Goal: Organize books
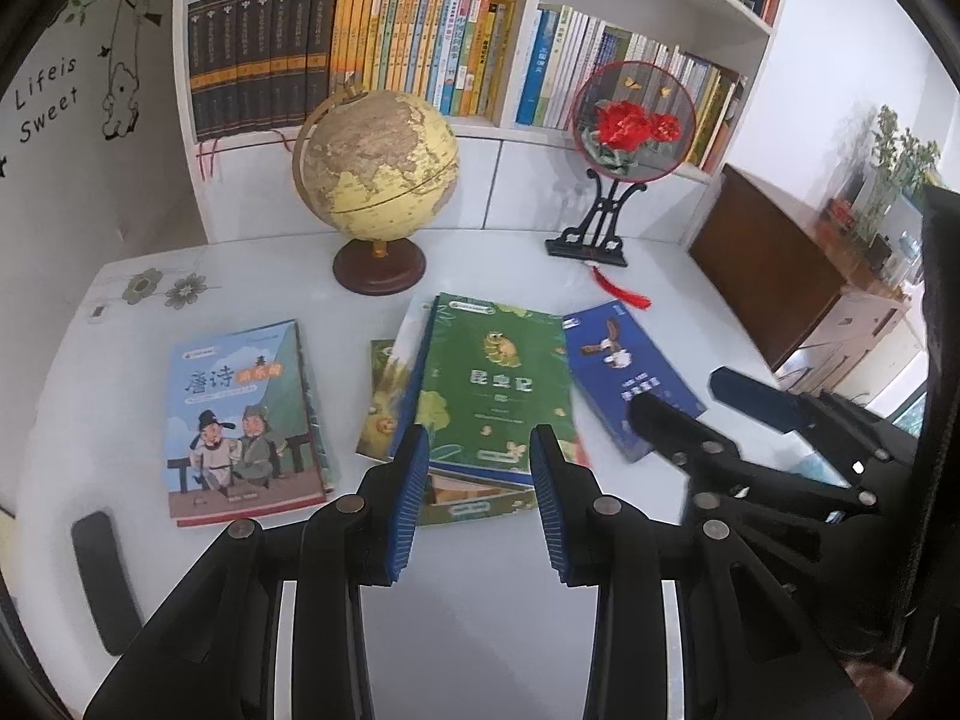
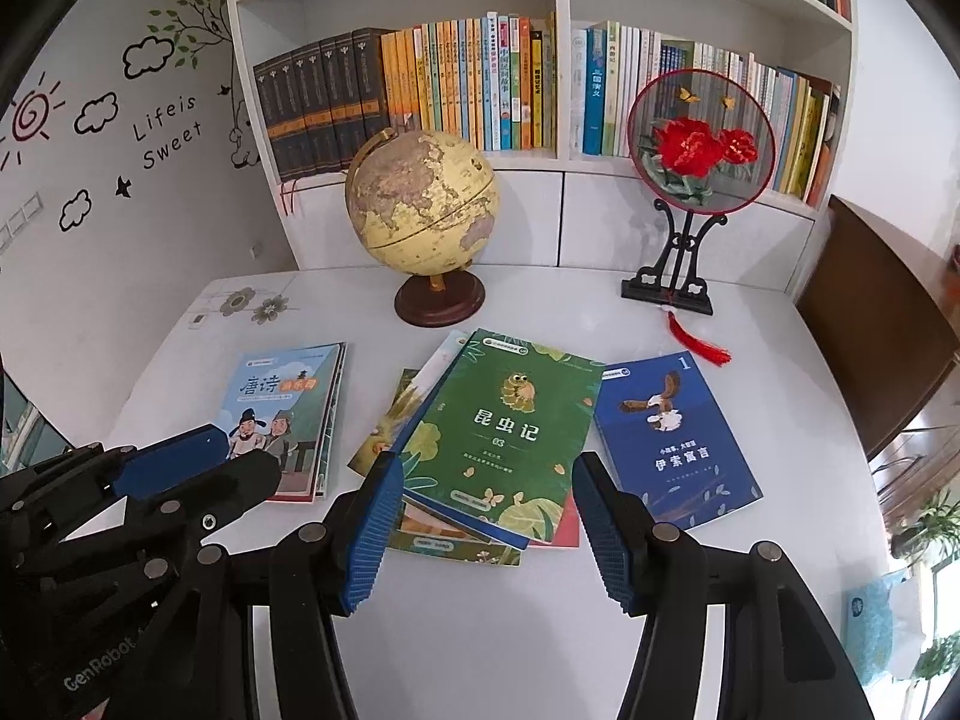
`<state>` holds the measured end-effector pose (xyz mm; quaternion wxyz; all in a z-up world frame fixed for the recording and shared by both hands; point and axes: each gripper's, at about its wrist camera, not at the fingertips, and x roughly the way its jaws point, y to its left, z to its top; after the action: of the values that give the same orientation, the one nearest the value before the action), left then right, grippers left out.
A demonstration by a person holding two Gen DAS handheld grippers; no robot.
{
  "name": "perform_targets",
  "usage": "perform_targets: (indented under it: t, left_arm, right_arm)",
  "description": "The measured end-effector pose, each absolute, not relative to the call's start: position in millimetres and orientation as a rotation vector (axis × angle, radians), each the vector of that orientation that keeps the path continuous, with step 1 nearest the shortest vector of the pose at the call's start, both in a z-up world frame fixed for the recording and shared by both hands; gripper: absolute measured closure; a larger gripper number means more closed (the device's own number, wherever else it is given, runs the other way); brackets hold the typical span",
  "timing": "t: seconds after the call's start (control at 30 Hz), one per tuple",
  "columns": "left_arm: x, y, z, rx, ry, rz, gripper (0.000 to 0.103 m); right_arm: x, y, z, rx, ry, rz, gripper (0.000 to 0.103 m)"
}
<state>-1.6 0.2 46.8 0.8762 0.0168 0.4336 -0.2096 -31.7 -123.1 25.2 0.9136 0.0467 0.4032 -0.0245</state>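
A green book [image 1: 498, 384] [image 2: 510, 426] tops a skewed pile of several books in the middle of the white table [image 1: 480, 630]. A dark blue book [image 1: 630, 372] [image 2: 672, 438] lies to its right. To the left, apart from the pile, lies a light blue book [image 1: 240, 420] [image 2: 288, 414] with cartoon figures on the cover. My left gripper [image 1: 480, 504] [image 2: 252, 450] hovers open at the pile's near edge with nothing between its blue pads. Beside it my right gripper [image 2: 486, 534] [image 1: 678, 393] is open too, and empty.
A globe [image 1: 375, 168] and a round red-flower fan on a black stand [image 1: 630, 120] stand behind the books. The white bookshelf [image 1: 528, 48] behind holds rows of upright books. A black flat object [image 1: 96, 576] lies at the table's left edge. Brown furniture [image 1: 762, 264] is on the right.
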Motion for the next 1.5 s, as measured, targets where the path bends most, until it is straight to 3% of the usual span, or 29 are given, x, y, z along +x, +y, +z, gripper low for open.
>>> perform_targets:
  t: [0.27, 0.53, 0.77, 1.5]
  left_arm:
    - [62.6, 22.0, -4.0, -0.001, 1.039, -0.539, 0.071]
    - [140.5, -5.3, -90.7, -0.034, 1.178, -0.665, 0.071]
    - [173.1, -29.1, -139.7, -0.023, 1.256, -0.688, 0.071]
    - [180.8, -33.9, -154.2, -0.131, 1.275, -0.796, 0.071]
  right_arm:
    - [-12.5, -165.0, -15.9, 0.208, 0.883, -0.094, 0.044]
    - [33.8, -214.4, -103.2, 0.491, 0.939, -0.051, 0.044]
    - [70.0, -234.8, -147.5, 0.531, 0.983, -0.097, 0.044]
    - [120.0, -234.6, -187.5, 0.483, 1.013, -0.092, 0.044]
